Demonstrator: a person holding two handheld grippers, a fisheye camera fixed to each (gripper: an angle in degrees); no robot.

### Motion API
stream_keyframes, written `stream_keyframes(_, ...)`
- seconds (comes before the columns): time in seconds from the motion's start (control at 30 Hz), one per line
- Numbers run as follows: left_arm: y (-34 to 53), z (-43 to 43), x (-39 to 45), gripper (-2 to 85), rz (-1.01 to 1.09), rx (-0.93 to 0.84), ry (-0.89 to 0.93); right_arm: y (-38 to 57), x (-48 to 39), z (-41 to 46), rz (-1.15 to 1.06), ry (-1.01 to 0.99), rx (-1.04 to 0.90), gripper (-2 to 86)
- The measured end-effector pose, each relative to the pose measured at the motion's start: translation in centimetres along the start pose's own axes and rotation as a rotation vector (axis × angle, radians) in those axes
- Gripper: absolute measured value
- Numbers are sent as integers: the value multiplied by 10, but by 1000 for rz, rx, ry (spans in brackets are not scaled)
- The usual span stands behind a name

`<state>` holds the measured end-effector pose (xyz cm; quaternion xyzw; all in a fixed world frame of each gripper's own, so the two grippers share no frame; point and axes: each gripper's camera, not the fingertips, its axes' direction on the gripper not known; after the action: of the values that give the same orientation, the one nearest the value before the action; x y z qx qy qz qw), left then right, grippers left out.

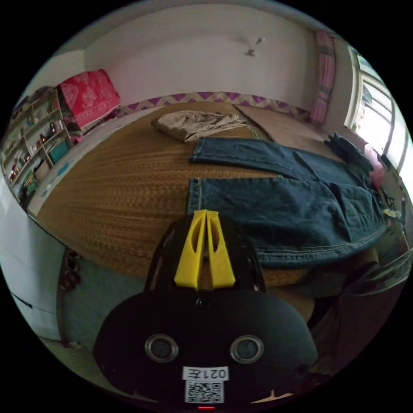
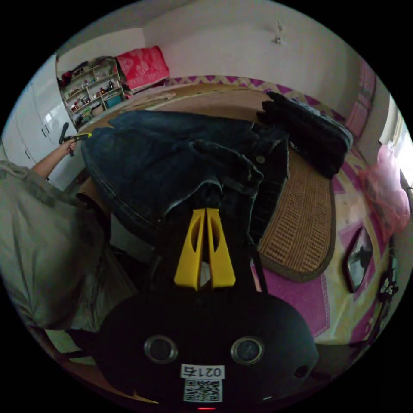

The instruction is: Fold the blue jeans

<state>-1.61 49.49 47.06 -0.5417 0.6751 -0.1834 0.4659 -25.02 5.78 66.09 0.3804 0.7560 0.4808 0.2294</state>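
The blue jeans (image 1: pixel 279 202) lie flat on a woven mat (image 1: pixel 120 180), legs apart, waist to the right. My left gripper (image 1: pixel 205 211) is shut at the hem corner of the nearer leg, with denim on both sides of its tips. In the right gripper view a hand holds that same left gripper (image 2: pixel 77 137) at the far end of the jeans (image 2: pixel 172 159). My right gripper (image 2: pixel 205 210) is shut on the bunched waistband near the open fly and button.
A folded beige garment (image 1: pixel 198 122) lies beyond the jeans. A black garment (image 2: pixel 309 129) sits on the mat (image 2: pixel 297 223) near the waist. A pink bag (image 2: pixel 385 193), a dark flat object (image 2: pixel 359 258) and shelves (image 1: pixel 34 142) surround the bed. The person's body (image 2: pixel 43 241) stands at the bed edge.
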Motion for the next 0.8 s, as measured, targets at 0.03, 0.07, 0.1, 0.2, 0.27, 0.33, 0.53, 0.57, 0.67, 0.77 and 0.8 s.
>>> stream_keyframes(0.03, -6, 2, -2, -8, 22, -14, 0, 3, -4, 1, -7, 18, 17, -3)
stream_keyframes(0.07, -12, 5, -5, -9, 33, -31, 1, 5, -9, 2, -11, 50, 31, -4)
stream_keyframes(0.1, -14, 6, -6, -9, 37, -36, 3, 6, -12, 3, -14, 69, 38, -4)
stream_keyframes(0.2, -18, 7, -6, -9, 37, -33, 7, 13, -24, 7, -36, 148, 80, -5)
stream_keyframes(0.27, -11, 2, -11, -9, -15, -4, 29, 15, -21, 8, -1, 144, 103, -6)
stream_keyframes(0.33, -2, -5, -15, -9, -64, 22, 59, 11, -20, 7, 31, 148, 90, -8)
stream_keyframes(0.53, 22, -65, -6, -10, -97, 292, 216, -21, 17, -40, 152, 172, 321, -9)
stream_keyframes(0.57, 22, -71, -1, -9, -87, 306, 233, -36, 31, -34, 159, 228, 293, -8)
stream_keyframes(0.67, 24, -77, 13, -9, -55, 293, 255, -67, 83, 15, 233, 335, 68, -8)
stream_keyframes(0.77, 30, -78, 18, -9, -43, 242, 239, -70, 128, 41, 326, 364, -81, -7)
stream_keyframes(0.8, 32, -79, 19, -9, -39, 240, 237, -72, 134, 42, 349, 376, -142, -7)
